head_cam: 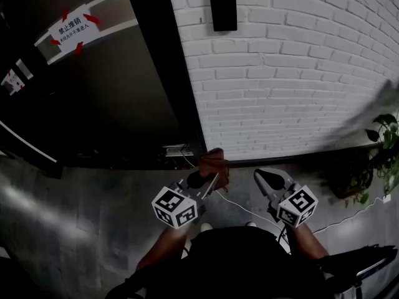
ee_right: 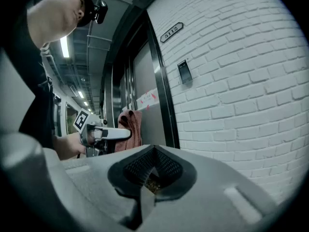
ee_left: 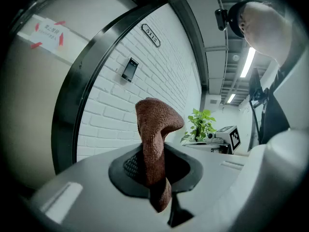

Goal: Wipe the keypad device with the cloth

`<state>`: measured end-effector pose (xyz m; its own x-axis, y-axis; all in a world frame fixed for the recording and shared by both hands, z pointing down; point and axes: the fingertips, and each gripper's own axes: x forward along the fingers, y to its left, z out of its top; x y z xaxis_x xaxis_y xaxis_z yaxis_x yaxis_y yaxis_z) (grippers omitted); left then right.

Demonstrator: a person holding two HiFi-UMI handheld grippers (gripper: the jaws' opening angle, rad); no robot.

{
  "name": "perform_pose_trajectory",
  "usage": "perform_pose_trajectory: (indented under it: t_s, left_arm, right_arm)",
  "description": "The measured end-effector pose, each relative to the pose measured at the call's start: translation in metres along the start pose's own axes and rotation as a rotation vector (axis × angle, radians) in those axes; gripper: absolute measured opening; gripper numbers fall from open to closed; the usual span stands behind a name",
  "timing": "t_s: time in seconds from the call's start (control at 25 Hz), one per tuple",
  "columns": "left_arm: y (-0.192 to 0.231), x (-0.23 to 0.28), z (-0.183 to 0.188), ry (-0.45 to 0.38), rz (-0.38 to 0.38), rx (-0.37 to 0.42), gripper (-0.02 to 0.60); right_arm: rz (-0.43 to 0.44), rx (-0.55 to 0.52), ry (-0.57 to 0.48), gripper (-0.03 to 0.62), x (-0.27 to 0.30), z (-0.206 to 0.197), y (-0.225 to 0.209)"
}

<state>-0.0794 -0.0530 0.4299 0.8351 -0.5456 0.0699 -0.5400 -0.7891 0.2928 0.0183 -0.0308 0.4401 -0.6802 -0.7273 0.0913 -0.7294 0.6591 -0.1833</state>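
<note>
The keypad device [head_cam: 222, 7] sits high on the brick wall [head_cam: 299, 73], just right of the door frame [head_cam: 168, 73]. The door [head_cam: 112, 98], with a notice [head_cam: 73, 28] on it, lies further left. Well below the device, the left claw [head_cam: 204, 180] pinches the cloth [head_cam: 214, 162], which stands up from it. The right claw [head_cam: 267, 178] is near, on its right. A plant [head_cam: 386, 148] stands at the far right.

White brick wall [head_cam: 293, 73], dark doorframe [head_cam: 168, 67]

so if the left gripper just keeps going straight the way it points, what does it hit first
Most likely the white brick wall, low down and well below the keypad device. The cloth sticking out of the left gripper would touch first. Depth is hard to judge.
</note>
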Motion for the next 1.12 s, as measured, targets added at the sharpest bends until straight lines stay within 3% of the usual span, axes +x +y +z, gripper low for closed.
perform_pose_trajectory:
  t_s: [0.36,0.56,0.76,1.12]
  left_arm:
    - [0.013,-0.009,0.0,0.017,-0.024,0.004,0.063]
    - [0.025,-0.022,0.001,0.025,-0.045,0.006,0.064]
    - [0.04,-0.041,-0.002,0.052,-0.077,0.009,0.063]
    - [0.062,-0.049,-0.005,0.068,-0.116,-0.008,0.063]
  right_arm:
    - [-0.046,-0.031,0.034,-0.009,0.01,-0.009,0.005]
    - [-0.057,0.031,0.052,-0.009,0.025,-0.007,0.026]
    - [-0.081,-0.025,0.013,-0.009,0.043,-0.012,0.044]
    - [-0.128,-0.018,0.032,-0.009,0.06,-0.018,0.057]
